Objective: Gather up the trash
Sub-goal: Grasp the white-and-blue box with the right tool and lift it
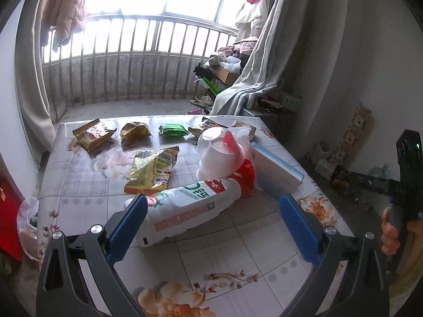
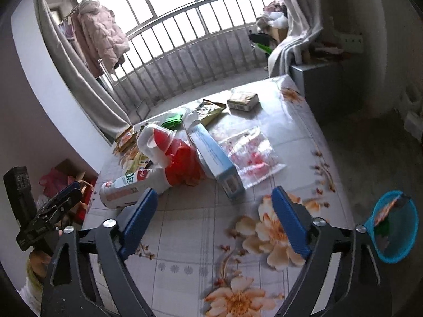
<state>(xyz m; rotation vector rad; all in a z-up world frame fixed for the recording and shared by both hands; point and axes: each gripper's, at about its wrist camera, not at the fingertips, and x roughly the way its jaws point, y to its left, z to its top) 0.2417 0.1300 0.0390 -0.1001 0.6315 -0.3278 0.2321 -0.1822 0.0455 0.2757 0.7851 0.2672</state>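
Trash is being approached: a white bottle (image 1: 185, 208) is lying on the counter (image 1: 238, 251) between the spread jaws of the left hand-held gripper (image 1: 212, 219). The right hand-held gripper (image 2: 214, 216) is being held apart over bare counter near its front edge.

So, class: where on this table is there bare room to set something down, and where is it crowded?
Bare: the near strip of the table in front of the lying bottle, and the right side beyond the clear bag. Crowded: the middle, where bottle, red bag and blue-edged box bunch together, and the far edge with wrappers.
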